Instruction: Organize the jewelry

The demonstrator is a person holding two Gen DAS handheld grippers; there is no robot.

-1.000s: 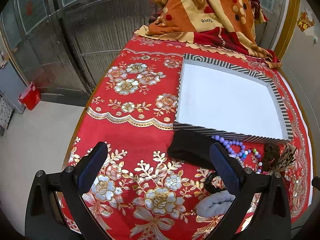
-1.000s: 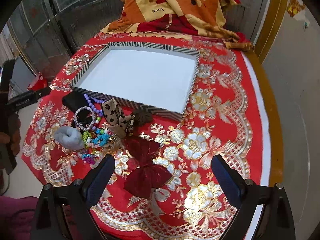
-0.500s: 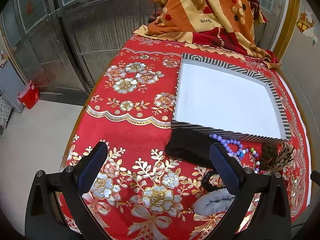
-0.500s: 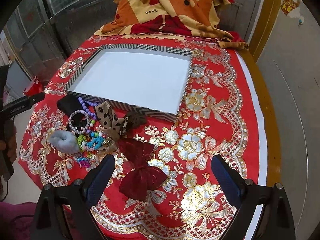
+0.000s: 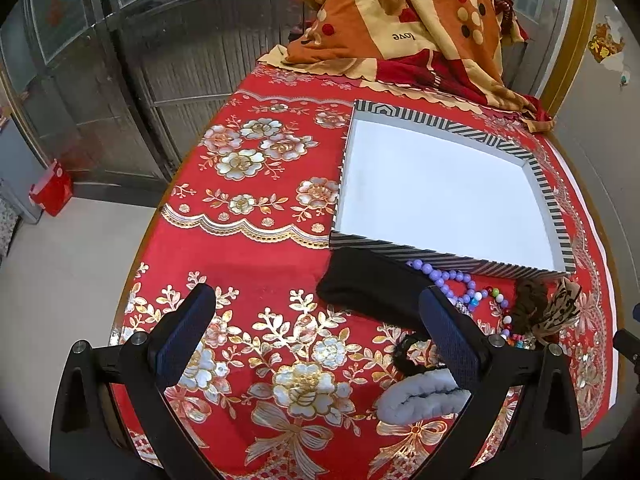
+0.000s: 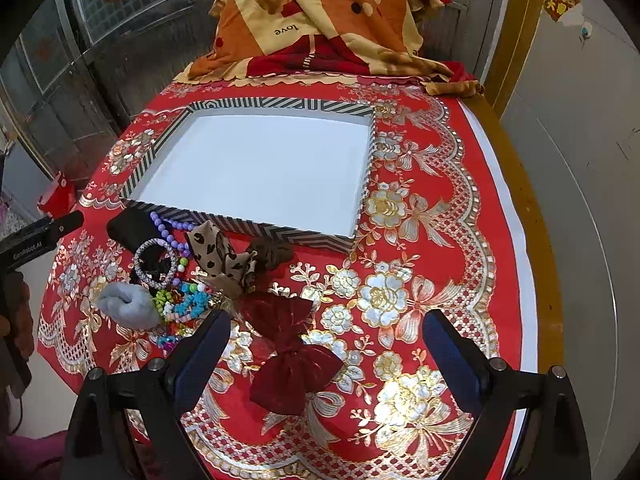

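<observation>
Red brocade covers the desk (image 6: 432,208), and nothing has gone into the striped box (image 6: 362,184) yet, so I judge the sorting is only starting. The right gripper (image 6: 326,350) hovers with fingers spread wide and empty; the dark red bow (image 6: 290,354) lies on the cloth between them, a little ahead of the tips. Lowering and closing on its knot looks like the next move. The left gripper (image 5: 316,334) is also spread and empty, with the black pouch (image 5: 368,286) just beyond its right finger.
</observation>
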